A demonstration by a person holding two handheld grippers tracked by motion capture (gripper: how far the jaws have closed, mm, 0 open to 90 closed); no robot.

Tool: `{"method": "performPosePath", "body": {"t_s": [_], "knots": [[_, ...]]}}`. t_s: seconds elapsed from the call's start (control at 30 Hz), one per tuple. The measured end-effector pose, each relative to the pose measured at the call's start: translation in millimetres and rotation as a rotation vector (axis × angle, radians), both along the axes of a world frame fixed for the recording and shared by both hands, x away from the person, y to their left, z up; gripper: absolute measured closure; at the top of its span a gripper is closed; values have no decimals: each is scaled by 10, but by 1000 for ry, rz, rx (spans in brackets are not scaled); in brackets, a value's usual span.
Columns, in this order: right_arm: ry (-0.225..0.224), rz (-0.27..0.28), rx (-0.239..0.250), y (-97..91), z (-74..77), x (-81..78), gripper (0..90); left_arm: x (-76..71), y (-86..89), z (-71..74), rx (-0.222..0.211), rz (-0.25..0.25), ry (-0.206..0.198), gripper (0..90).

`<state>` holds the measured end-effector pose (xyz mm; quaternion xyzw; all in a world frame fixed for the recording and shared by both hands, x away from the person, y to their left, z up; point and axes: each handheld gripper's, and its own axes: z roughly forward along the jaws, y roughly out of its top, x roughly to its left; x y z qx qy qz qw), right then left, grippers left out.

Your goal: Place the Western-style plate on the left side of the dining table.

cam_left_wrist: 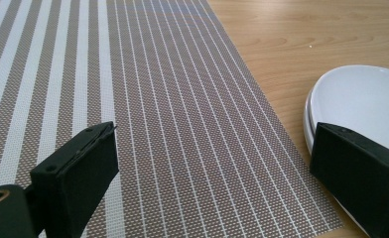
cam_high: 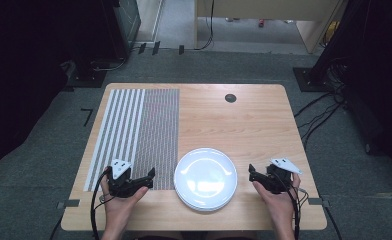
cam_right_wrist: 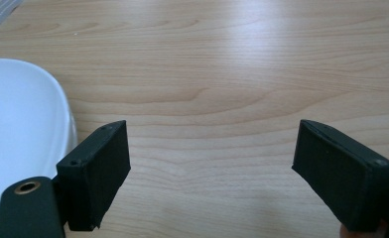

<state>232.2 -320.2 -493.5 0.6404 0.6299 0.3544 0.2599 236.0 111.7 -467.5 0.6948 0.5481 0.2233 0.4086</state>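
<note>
White plate (cam_high: 205, 178) between left tongs (cam_high: 149, 178) and right tongs (cam_high: 252, 174), both spread wide, empty.

table (cam_high: 244, 125): pale wood, smooth, grain visible, soft sheen
placemat (cam_left_wrist: 182, 124): woven mesh, brown with white stripes, matt and textured
plates (cam_high: 205, 179): white, glossy, smooth, reflecting light; look ceramic
left gripper (cam_left_wrist: 212, 168): jaw pads black, matt, slightly rough
right gripper (cam_right_wrist: 210, 173): same black matt pads; brass-coloured metal insert at base

White plate (cam_left_wrist: 361, 99) cut off at the left gripper view's right edge, partly hidden behind a black jaw; the small dark disc (cam_high: 230, 98) on the far tabletop is too small to identify.
</note>
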Motion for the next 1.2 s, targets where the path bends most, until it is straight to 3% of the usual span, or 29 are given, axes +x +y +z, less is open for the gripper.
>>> {"method": "performPosePath", "body": {"t_s": [0.23, 0.33, 0.53, 0.73, 0.9, 0.97, 1.2], "knots": [[-29, 35, -10, 150, 16, -22, 190, -13, -53, -2, -14, -18, 4, 56], [-50, 44, -24, 234, 18, -40, 270, -20, -87, -8, -12, -24, 5, 56], [-58, 74, -26, 341, 14, -56, 336, -27, -127, -19, -20, -33, 9, 62], [-40, 135, 62, 370, -12, -49, 473, -43, -178, -23, -20, -53, 12, 67], [-45, 140, 88, 423, -28, -66, 553, -57, -228, -30, -22, -70, 14, 77], [-46, 146, 96, 434, -31, -69, 563, -70, -254, -34, -20, -73, 9, 133], [-9, 158, 127, 496, -58, -81, 634, -103, -332, -43, -33, -106, 9, 170]]}}
